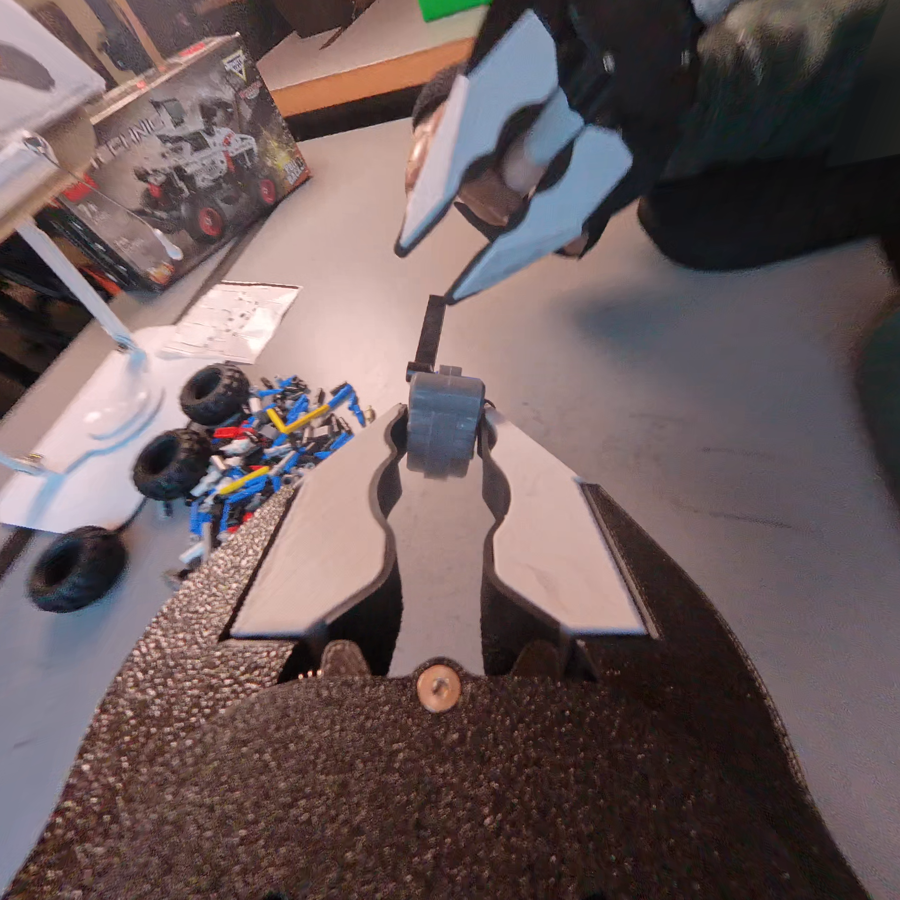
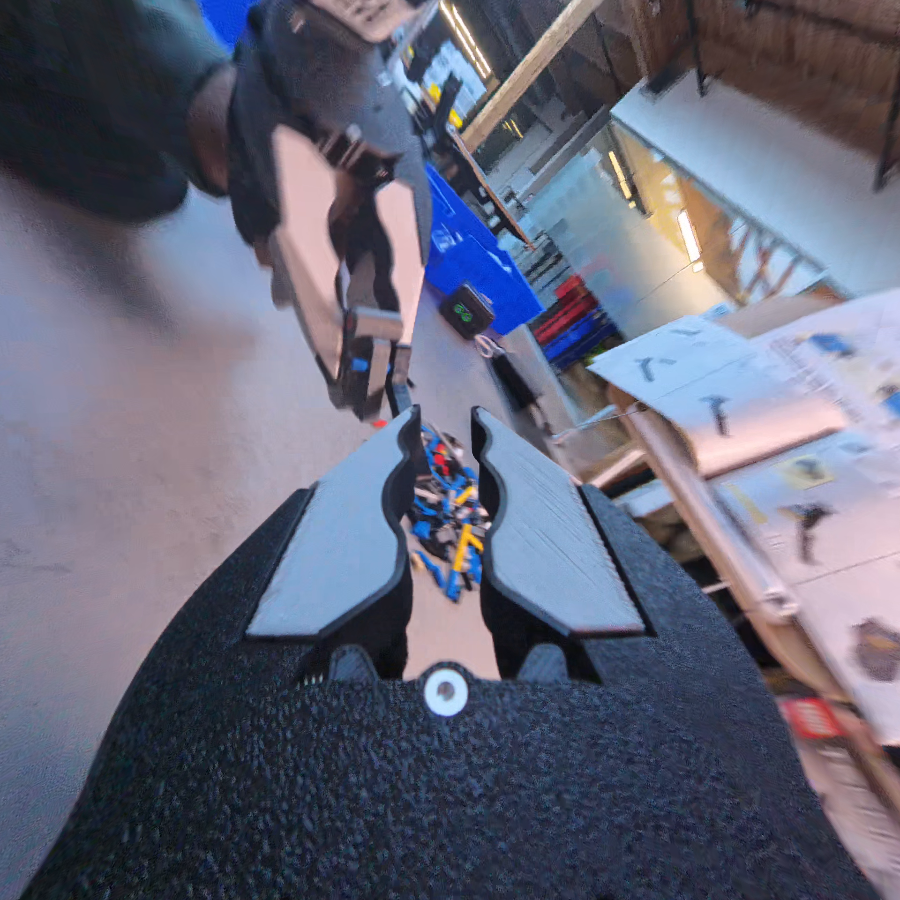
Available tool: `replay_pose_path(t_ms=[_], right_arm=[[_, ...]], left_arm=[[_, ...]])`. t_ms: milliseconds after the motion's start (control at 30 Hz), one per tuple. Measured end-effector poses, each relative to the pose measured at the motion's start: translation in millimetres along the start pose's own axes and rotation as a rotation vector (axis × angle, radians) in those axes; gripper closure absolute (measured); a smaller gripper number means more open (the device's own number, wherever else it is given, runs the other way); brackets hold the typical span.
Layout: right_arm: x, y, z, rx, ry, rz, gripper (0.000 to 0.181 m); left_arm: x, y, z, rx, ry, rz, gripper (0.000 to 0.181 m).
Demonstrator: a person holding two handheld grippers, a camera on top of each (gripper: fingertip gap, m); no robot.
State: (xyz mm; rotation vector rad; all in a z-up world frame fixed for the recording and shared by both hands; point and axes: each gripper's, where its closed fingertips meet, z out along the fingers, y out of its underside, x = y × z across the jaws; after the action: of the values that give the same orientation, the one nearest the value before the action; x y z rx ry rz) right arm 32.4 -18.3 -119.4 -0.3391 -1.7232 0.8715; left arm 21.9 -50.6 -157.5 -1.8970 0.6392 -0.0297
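Observation:
My left gripper [image 1: 443,414] is shut on a grey ribbed block [image 1: 440,431] and holds it above the grey table [image 1: 633,438]. A black beam [image 1: 431,336] sticks out of the block's far side. My right gripper [image 1: 431,270] comes in from the upper right. Its jaws are apart and empty, and the lower fingertip [image 1: 460,290] is at the beam's far end. In the right wrist view my right gripper [image 2: 445,419] is open over a pile of small parts [image 2: 453,526]. The left gripper [image 2: 370,360] with the grey block [image 2: 377,321] is just beyond it.
A pile of blue, black, yellow and red parts [image 1: 272,453] lies left of my left gripper, with three black tyres [image 1: 214,394] beside it. Behind are a printed sheet [image 1: 234,316], a toy truck box [image 1: 195,160] and a white stand base [image 1: 97,423]. An open booklet [image 2: 730,389] rests on the stand. The gap from one gripper's tips to the other's is roughly 6 cm.

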Motion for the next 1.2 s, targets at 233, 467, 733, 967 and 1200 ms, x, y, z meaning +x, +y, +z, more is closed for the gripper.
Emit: replay_pose_path(t_ms=[233, 467, 733, 967, 1200], right_arm=[[-32, -5, -6, 0.003, -0.345, 0.387, 0.156], [-70, 4, -13, -0.069, -0.571, 0.425, 0.17], [-63, -10, -15, 0.024, -0.598, 0.584, 0.174], [-32, -7, -4, 0.034, -0.435, 0.632, 0.176], [-9, -4, -15, 0.02, -0.356, 0.599, 0.175]], left_arm=[[16, 11, 12, -0.073, -0.125, 0.434, 0.154], [49, 3, 18, -0.037, -0.055, 0.628, 0.154], [55, -4, 12, 0.018, 0.075, 0.351, 0.155], [85, -14, 1, 0.1, 0.328, 0.136, 0.155], [66, -10, 6, 0.052, 0.231, 0.166, 0.155]])
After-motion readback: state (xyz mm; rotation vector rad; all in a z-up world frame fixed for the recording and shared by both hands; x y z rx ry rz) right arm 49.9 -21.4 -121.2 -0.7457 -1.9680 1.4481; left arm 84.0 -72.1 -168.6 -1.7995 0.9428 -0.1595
